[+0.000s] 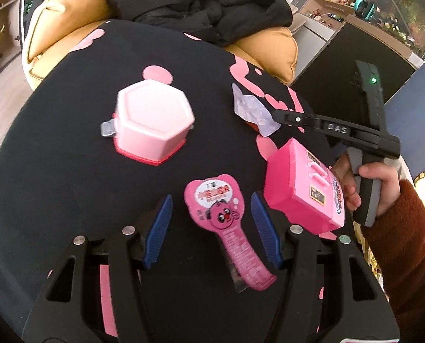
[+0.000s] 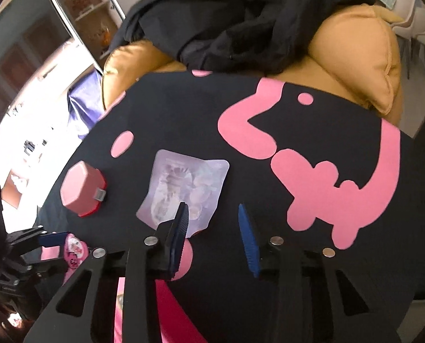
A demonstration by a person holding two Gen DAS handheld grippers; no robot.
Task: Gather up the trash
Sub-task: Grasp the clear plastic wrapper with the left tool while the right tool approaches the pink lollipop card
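Observation:
A pink bear-shaped candy wrapper [image 1: 221, 223] lies flat on the black and pink mat [image 1: 69, 114]. My left gripper [image 1: 211, 203] is open, its blue fingers either side of the wrapper's head. A clear plastic blister wrapper [image 2: 184, 188] lies on the mat; it also shows in the left wrist view [image 1: 254, 111]. My right gripper [image 2: 214, 210] is open just above it, its left finger over the wrapper's near edge. The right gripper also shows in the left wrist view [image 1: 278, 115], at the blister.
A pink hexagonal box [image 1: 152, 123] with a red base sits on the mat, seen also in the right wrist view [image 2: 81, 188]. A pink toy box [image 1: 301, 188] stands right of the left gripper. A tan cushion [image 2: 355, 57] with black clothing [image 2: 241, 17] lies behind.

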